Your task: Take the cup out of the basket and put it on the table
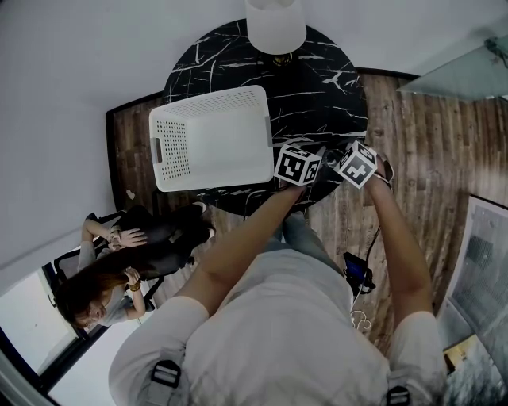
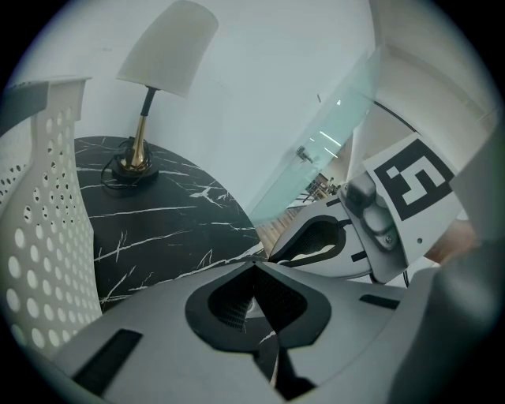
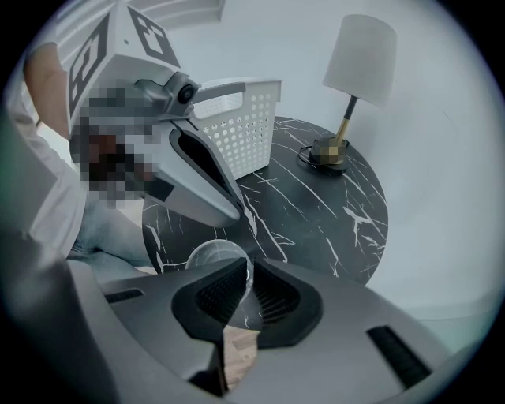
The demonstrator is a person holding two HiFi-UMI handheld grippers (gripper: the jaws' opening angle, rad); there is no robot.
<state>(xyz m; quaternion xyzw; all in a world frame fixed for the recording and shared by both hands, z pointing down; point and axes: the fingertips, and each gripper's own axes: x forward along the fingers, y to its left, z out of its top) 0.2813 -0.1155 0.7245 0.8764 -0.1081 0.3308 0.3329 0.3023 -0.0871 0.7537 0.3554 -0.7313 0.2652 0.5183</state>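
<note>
The fingers (image 3: 276,298) of the right gripper (image 3: 251,267) are pressed almost together on the thin wall of a clear cup (image 3: 209,254), gripping it at the rim. The cup is outside the white perforated basket (image 1: 171,147), over the near right edge of the round black marble worktop (image 1: 317,87). I cannot tell whether its base touches the surface. The left gripper (image 2: 254,267) hangs just beside the cup on its left, its fingers (image 2: 280,300) closed tip to tip with nothing between them. The basket stands on the left part of the worktop, and a table lamp (image 1: 275,24) stands at the far edge. A person (image 1: 131,262) sits by the wall at lower left, on the wooden floor (image 1: 413,158).
</note>
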